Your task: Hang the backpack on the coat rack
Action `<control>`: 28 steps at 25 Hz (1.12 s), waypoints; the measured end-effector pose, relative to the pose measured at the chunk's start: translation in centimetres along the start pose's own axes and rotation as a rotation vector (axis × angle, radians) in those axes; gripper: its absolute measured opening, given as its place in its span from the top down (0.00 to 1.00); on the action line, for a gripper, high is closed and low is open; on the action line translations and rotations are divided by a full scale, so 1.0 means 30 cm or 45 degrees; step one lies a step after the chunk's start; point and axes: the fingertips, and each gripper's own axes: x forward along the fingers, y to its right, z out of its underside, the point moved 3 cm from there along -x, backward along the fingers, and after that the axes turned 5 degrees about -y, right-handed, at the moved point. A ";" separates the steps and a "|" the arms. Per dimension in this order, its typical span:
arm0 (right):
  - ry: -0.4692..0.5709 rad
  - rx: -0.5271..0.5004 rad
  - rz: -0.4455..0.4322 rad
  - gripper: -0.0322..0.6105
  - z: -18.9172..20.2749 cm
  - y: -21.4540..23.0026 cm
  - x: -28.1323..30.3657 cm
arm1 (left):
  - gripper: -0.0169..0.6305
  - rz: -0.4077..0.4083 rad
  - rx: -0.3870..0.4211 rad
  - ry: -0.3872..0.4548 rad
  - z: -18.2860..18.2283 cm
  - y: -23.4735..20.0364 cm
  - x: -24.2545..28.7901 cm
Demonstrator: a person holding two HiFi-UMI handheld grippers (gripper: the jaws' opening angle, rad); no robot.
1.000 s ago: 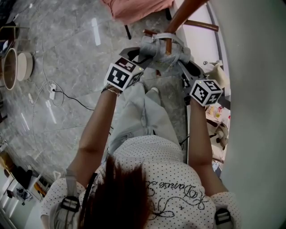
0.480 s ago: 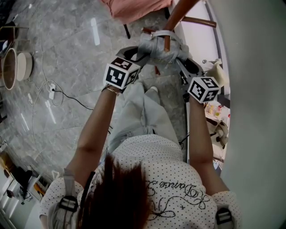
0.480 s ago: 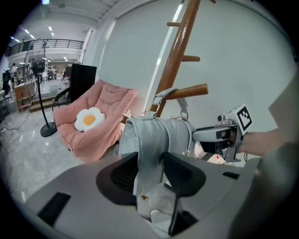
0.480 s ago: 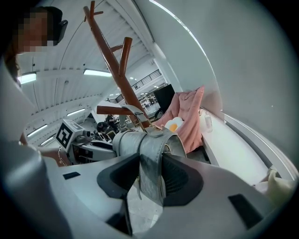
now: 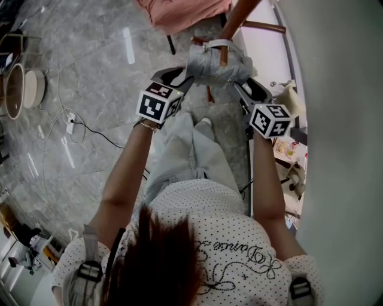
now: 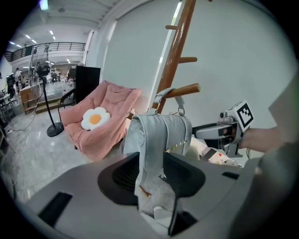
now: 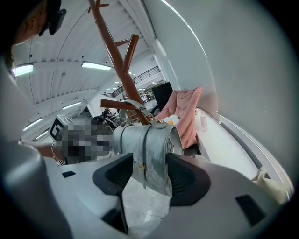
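Observation:
A grey backpack (image 5: 215,64) hangs by its top loop on a peg of the wooden coat rack (image 5: 244,15). My left gripper (image 5: 179,75) is at its left side. In the left gripper view the backpack's (image 6: 159,133) side fabric fills the gap between the pads, so my left gripper (image 6: 151,163) is shut on it below the coat rack's (image 6: 175,51) pole. My right gripper (image 5: 248,89) is at the right side. Its jaws have just been opening. In the right gripper view my right gripper (image 7: 150,170) stands wide, with the backpack (image 7: 149,147) loose between the pads and the coat rack (image 7: 117,56) above.
A pink lounge chair (image 6: 100,121) with a flower cushion stands behind the rack. A white wall (image 5: 341,149) runs close along the right, with a cluttered low shelf (image 5: 290,152) under it. A cable (image 5: 78,125) trails over the grey floor at the left.
The right gripper's jaws have spread apart around the backpack. The left gripper has drawn back a little toward the lower left. The backpack stays on its peg.

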 end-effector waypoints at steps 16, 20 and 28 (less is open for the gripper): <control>0.102 -0.068 0.051 0.60 -0.110 -0.057 -0.108 | 0.74 -0.036 0.045 0.124 -0.106 0.041 -0.100; 0.165 -0.100 0.076 0.64 -0.168 -0.064 -0.133 | 0.79 -0.062 0.082 0.188 -0.158 0.046 -0.129; 0.301 -0.184 0.113 0.84 -0.288 -0.119 -0.222 | 0.92 -0.124 0.134 0.333 -0.264 0.065 -0.226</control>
